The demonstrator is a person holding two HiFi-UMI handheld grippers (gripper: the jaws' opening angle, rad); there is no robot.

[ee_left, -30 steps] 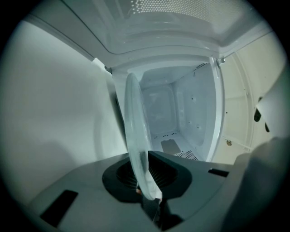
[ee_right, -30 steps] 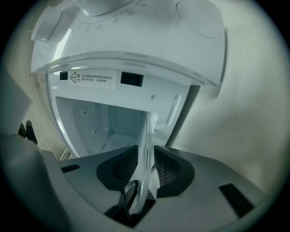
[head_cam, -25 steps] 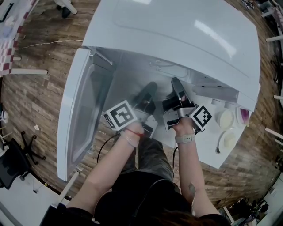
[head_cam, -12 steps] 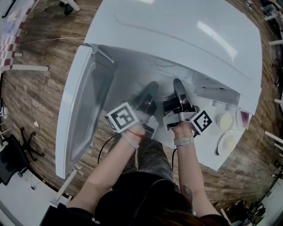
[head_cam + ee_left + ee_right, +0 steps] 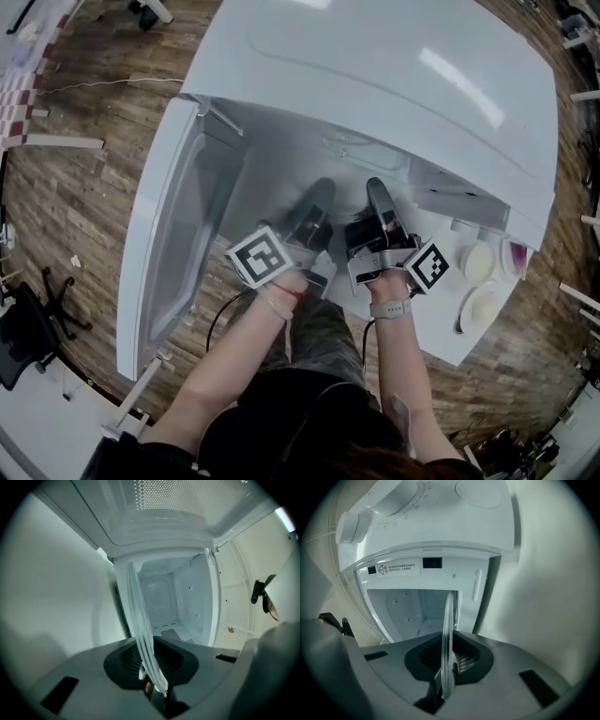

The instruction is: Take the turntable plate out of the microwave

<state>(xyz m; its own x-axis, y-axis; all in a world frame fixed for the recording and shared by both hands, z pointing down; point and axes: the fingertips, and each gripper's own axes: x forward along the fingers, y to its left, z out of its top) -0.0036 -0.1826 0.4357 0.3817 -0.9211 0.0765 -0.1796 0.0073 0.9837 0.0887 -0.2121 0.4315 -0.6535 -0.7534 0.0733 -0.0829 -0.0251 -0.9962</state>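
Reaching level into the open mouth of the boxy white microwave (image 5: 394,84), we hold the clear round glass turntable plate (image 5: 140,634) by its near rim with both tools. The left gripper (image 5: 317,199) is clamped on the rim's left part. The right gripper (image 5: 379,199), whose jaws have just been closing, pinches the right part, with the glass edge-on between its pads. The plate lies inside the cavity, and we cannot tell whether it has left its seat.

We judge the lift needs both grips at matching height, then a slow draw toward us, clear of the white door (image 5: 178,234) open at left.

The microwave stands on a white table (image 5: 441,328), with small round pale dishes (image 5: 478,255) to its right. Brown wooden flooring (image 5: 75,216) surrounds it, and a black office chair (image 5: 28,347) stands near left.
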